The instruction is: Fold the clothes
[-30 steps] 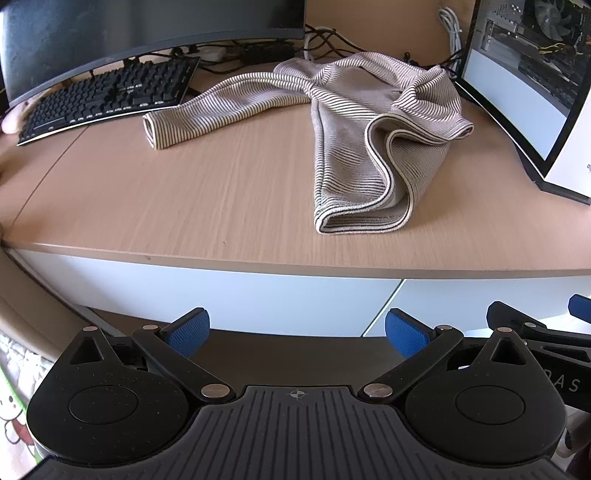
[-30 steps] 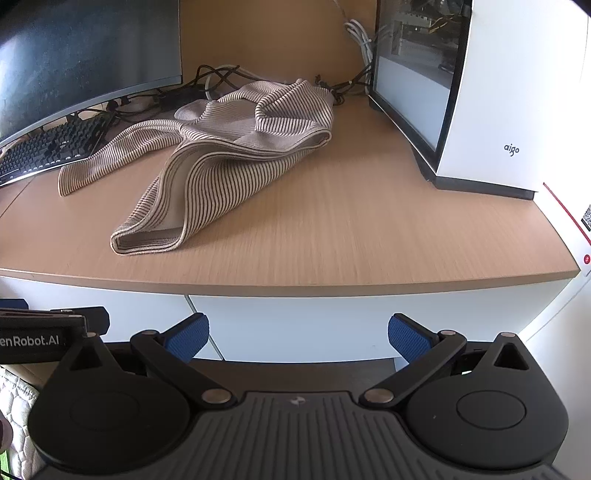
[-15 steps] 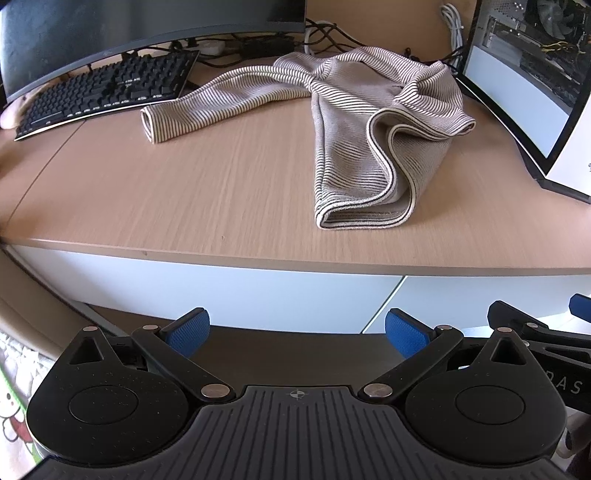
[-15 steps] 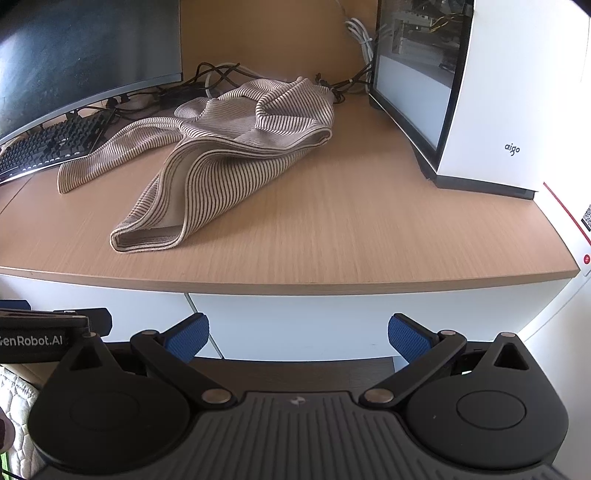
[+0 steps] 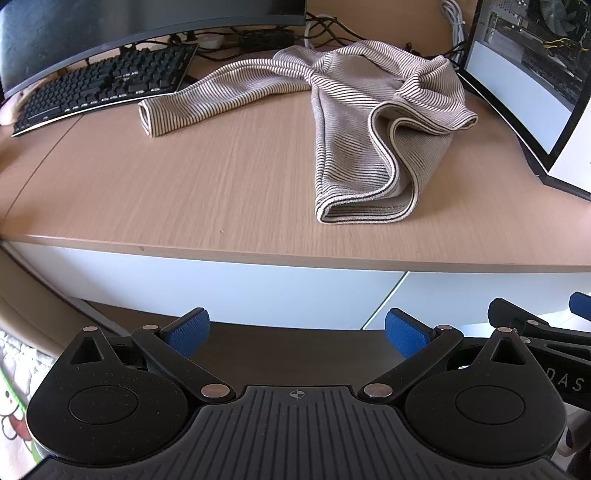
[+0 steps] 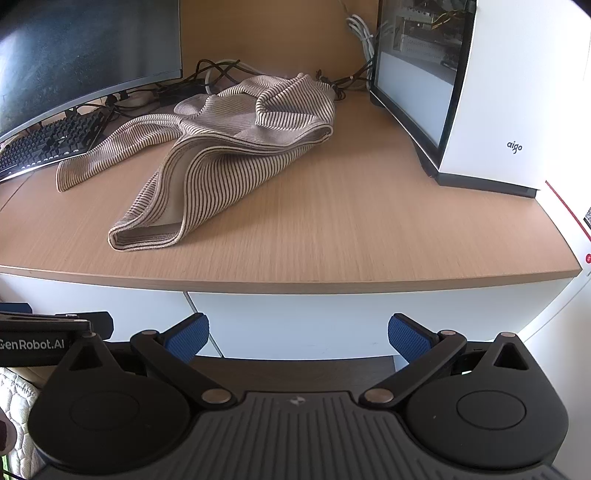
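Note:
A beige striped long-sleeved garment point(image 5: 354, 122) lies crumpled on the wooden desk point(image 5: 184, 192), one sleeve stretched toward the keyboard, its hem bunched near the front edge. It also shows in the right wrist view point(image 6: 229, 140). My left gripper point(image 5: 297, 332) is open and empty, held below and in front of the desk edge. My right gripper point(image 6: 297, 334) is open and empty too, at the same height to its right, and part of it shows at the left wrist view's right edge point(image 5: 532, 328).
A black keyboard point(image 5: 103, 85) and a curved monitor point(image 5: 110, 33) stand at the back left. A white PC case point(image 6: 480, 92) with a glass side stands at the right. Cables point(image 6: 207, 74) run along the back. White drawer fronts point(image 6: 332, 317) sit under the desk.
Both grippers have risen slightly and tilted toward the desk, so the garment sits a little lower in view. The garment has not moved.

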`<move>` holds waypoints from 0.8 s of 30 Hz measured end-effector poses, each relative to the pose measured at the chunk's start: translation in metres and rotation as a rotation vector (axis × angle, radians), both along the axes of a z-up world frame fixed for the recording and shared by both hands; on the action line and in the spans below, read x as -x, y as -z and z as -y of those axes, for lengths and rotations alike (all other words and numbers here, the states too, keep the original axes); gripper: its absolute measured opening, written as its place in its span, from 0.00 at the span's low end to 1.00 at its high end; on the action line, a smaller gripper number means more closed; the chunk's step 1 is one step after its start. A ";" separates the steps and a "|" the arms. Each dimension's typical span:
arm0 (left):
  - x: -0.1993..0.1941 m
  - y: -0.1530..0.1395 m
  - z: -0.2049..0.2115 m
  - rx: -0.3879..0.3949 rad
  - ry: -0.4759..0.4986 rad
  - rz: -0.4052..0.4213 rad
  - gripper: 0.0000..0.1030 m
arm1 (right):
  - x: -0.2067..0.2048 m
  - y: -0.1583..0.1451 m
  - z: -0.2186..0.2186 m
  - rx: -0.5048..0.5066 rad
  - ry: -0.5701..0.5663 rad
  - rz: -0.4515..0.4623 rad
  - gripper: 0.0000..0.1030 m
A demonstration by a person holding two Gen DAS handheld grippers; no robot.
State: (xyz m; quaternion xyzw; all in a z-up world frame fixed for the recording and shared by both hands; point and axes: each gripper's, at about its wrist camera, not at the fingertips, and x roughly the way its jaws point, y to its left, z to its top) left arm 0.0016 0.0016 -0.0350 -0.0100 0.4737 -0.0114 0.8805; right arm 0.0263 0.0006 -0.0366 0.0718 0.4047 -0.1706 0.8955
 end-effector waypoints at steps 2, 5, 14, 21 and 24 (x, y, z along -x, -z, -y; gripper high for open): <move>0.000 0.000 0.000 0.000 0.001 -0.002 1.00 | -0.001 0.001 0.000 -0.001 0.001 -0.002 1.00; 0.000 0.001 0.000 -0.001 0.002 -0.004 1.00 | -0.001 0.001 0.000 0.000 0.001 -0.004 1.00; -0.004 0.000 0.000 -0.002 0.011 -0.002 1.00 | -0.002 0.002 0.001 -0.004 0.003 -0.008 1.00; -0.022 -0.004 -0.001 0.047 0.049 0.029 1.00 | -0.006 -0.002 0.011 -0.016 0.040 0.025 1.00; -0.038 -0.005 0.000 0.090 0.069 0.053 1.00 | -0.012 -0.003 0.025 -0.041 0.077 0.046 1.00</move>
